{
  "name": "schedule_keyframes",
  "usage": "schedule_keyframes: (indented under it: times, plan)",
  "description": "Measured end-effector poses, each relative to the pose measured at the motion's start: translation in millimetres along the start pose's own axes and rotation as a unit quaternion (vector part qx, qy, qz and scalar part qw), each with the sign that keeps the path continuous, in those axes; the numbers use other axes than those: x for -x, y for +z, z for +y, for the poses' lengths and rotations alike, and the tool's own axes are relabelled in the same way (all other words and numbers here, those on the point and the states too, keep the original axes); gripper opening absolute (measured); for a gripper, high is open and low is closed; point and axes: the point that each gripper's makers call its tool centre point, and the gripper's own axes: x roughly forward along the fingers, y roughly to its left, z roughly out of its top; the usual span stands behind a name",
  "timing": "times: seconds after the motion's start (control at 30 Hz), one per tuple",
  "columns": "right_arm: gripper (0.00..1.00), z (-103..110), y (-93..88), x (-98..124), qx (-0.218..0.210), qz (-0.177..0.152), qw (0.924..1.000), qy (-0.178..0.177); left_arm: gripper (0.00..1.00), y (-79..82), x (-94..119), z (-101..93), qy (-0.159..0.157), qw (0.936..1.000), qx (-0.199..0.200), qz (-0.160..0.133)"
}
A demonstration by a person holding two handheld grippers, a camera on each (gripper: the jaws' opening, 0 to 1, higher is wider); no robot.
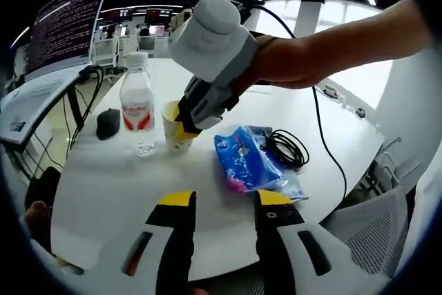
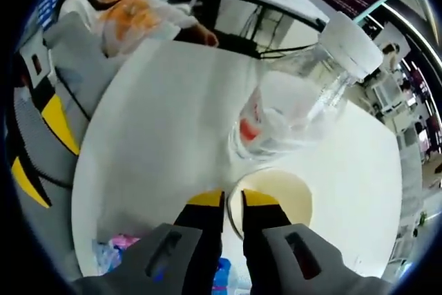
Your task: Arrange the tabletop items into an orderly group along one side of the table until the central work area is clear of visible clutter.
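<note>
The right tool (image 2: pixel 232 202) pinches the rim of the pale yellow paper cup (image 1: pixel 177 129), which stands just beside the clear plastic water bottle with a white cap (image 1: pixel 137 101) toward the far side of the round white table (image 1: pixel 124 191). The cup looks ready to be carried aside; the thin rim could buckle. The left tool (image 1: pixel 224 205) hovers open at the near edge. A blue plastic packet (image 1: pixel 252 160) and a black coiled cable (image 1: pixel 286 146) lie mid-table. Behind is an office with monitors.

We are seeing bare white round surface (image 1: pixel 103 191) lying open ahead of us; the clear plastic water bottle (image 1: pixel 137 101), yellow paper cup (image 1: pixel 177 129) and blue plastic packet (image 1: pixel 252 160) are crowding its middle.
</note>
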Motion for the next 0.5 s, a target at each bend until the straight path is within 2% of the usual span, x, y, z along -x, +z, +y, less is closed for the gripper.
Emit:
schedule_keyframes:
  times: [0.17, 0.3, 0.5]
  plan:
    - [0.10, -2.2, 0.3, 6.8, 0.004, -0.001, 1.0000, -0.008, 0.32, 1.0, -0.6, -2.6, -0.003, 1.0000, -0.002, 0.000]
    - [0.11, -1.0, 6.3, 17.7, 0.007, -0.016, 0.9998, -0.013, 0.32, 0.1, -1.3, -6.3, -0.006, 1.0000, -0.005, 0.002]
    - [0.12, 4.0, 2.8, 28.3, 0.027, -0.018, 0.9993, -0.020, 0.32, -0.7, -1.5, -13.6, -0.011, 0.9999, -0.008, 0.005]
